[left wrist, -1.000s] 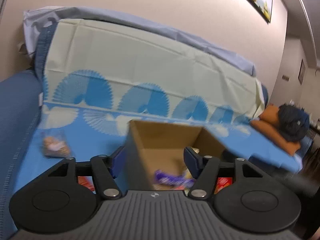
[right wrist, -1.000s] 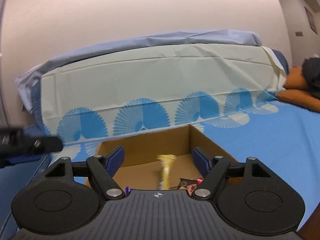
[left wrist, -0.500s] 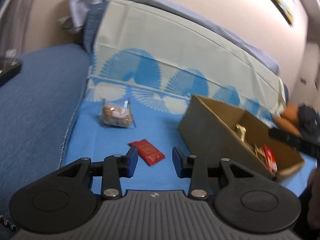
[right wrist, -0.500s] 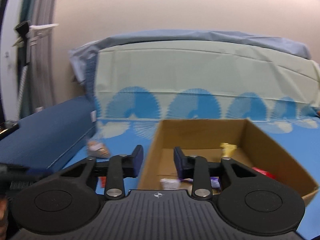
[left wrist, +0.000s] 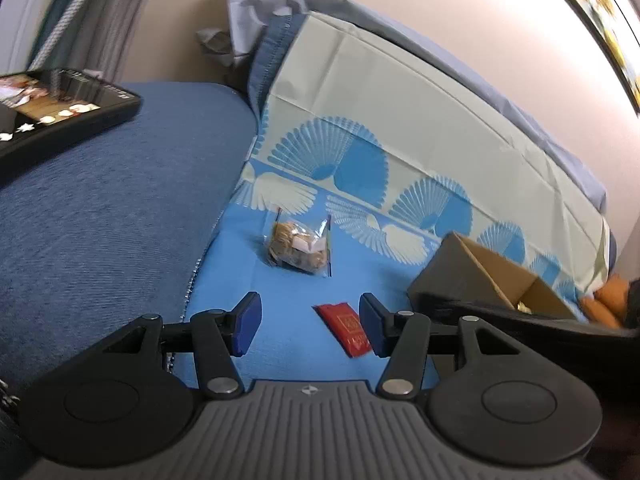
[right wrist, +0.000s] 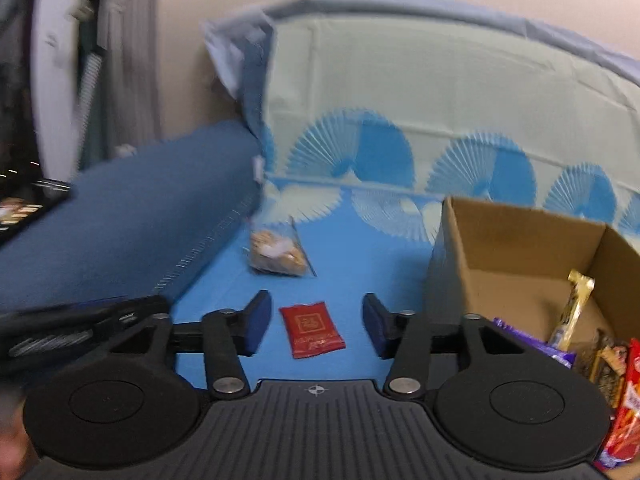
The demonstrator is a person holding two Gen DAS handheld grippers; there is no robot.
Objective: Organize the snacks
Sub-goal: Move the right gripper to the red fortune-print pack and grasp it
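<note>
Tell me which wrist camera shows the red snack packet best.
The right wrist view: the red snack packet lies whole and unobstructed between the open fingers. In the left wrist view the packet is seen at an angle, its right edge partly hidden behind a finger.

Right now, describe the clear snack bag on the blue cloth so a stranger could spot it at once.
Start at the open cardboard box on the blue cloth and look left, toward the dark blue cushion. The clear snack bag lies there, beyond a flat red packet. Unlike that packet, it is see-through and lumpy with brown pieces.
</note>
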